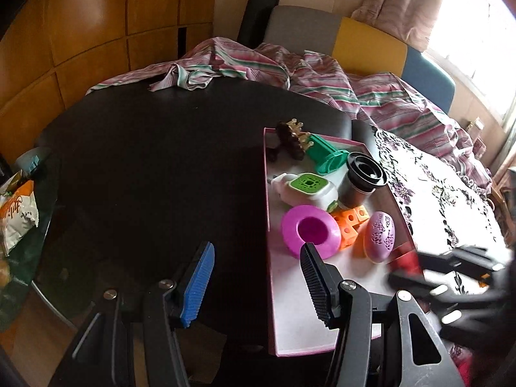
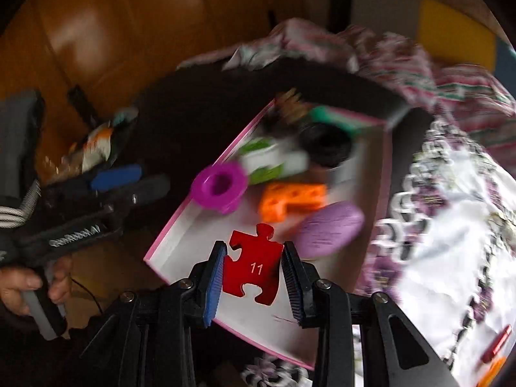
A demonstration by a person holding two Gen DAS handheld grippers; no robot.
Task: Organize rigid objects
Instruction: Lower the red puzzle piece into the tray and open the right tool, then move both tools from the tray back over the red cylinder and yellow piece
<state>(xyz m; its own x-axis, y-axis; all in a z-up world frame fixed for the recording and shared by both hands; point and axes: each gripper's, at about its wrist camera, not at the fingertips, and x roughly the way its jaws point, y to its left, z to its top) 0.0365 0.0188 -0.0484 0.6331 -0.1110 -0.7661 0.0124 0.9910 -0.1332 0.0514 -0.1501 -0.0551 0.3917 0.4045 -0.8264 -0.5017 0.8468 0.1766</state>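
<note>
A pink-rimmed white tray (image 1: 290,322) (image 2: 167,251) lies on the dark table. It holds a magenta funnel-shaped piece (image 1: 311,230) (image 2: 221,187), orange blocks (image 1: 350,225) (image 2: 290,200), a purple egg-shaped piece (image 1: 380,237) (image 2: 329,229), a green-and-white toy (image 1: 309,190), a dark cup (image 1: 364,177), a green piece (image 1: 325,154) and a brown comb-like thing (image 1: 292,138). My right gripper (image 2: 253,272) is shut on a red puzzle piece (image 2: 254,267) marked 11, over the tray's near end. My left gripper (image 1: 256,285) stands open with nothing between its fingers, straddling the tray's left edge.
A white cloth with purple flowers (image 1: 441,200) (image 2: 451,242) lies right of the tray, with a red stick (image 2: 498,342) and an orange bit on it. Striped bedding (image 1: 258,64) lies behind the table. Snack bags (image 1: 19,213) sit at the left edge. A hand (image 2: 19,287) holds the left gripper.
</note>
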